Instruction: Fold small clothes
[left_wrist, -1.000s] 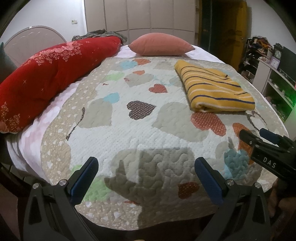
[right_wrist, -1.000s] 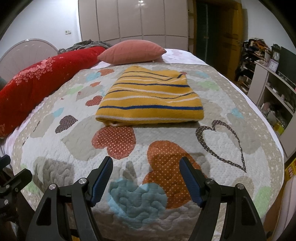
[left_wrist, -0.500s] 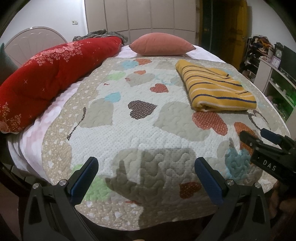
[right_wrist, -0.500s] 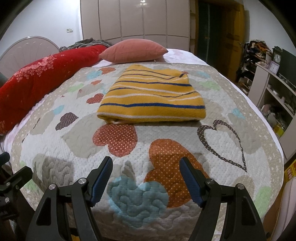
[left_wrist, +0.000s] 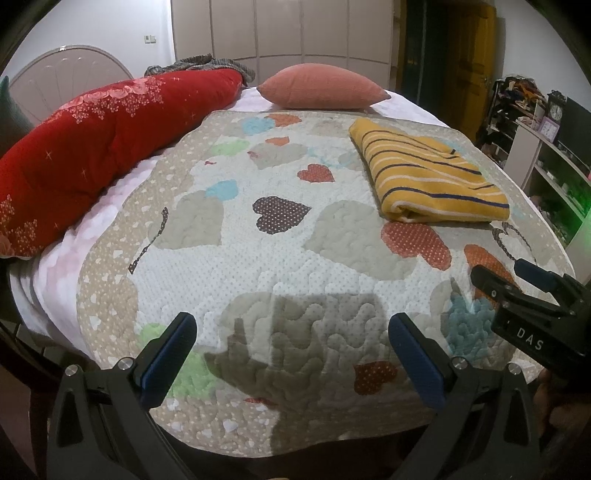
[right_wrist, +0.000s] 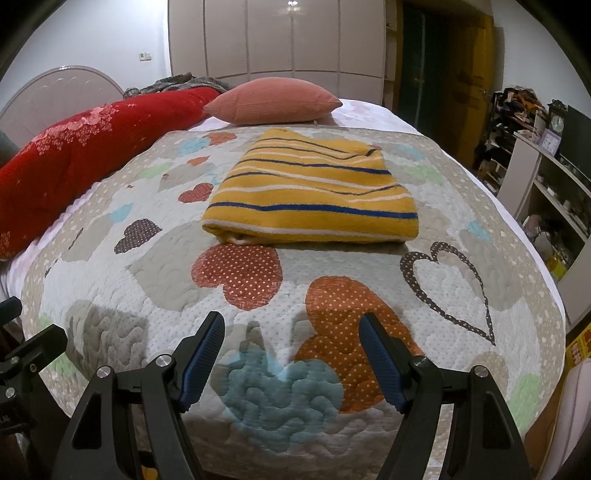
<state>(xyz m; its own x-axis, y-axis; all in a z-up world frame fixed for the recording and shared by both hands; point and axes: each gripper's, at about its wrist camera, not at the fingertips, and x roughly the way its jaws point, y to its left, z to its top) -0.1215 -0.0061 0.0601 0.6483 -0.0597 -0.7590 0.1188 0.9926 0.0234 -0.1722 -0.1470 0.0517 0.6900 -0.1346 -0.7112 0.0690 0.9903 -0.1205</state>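
A yellow garment with blue and white stripes (left_wrist: 428, 177) (right_wrist: 314, 194) lies folded into a flat rectangle on the heart-patterned quilt (left_wrist: 280, 266) (right_wrist: 480, 206), toward the bed's far right. My left gripper (left_wrist: 291, 345) hangs open over the quilt's near edge, well short of the garment, with nothing between its fingers. My right gripper (right_wrist: 291, 349) is also open and empty, pointing straight at the garment from the near edge. In the left wrist view the right gripper (left_wrist: 517, 284) shows at the right edge.
A long red bolster (left_wrist: 92, 155) (right_wrist: 74, 162) runs along the bed's left side, and a pink pillow (left_wrist: 321, 86) (right_wrist: 273, 99) sits at the head. Shelves with clutter (right_wrist: 546, 177) stand to the right. Wardrobe doors (right_wrist: 277, 37) fill the back wall.
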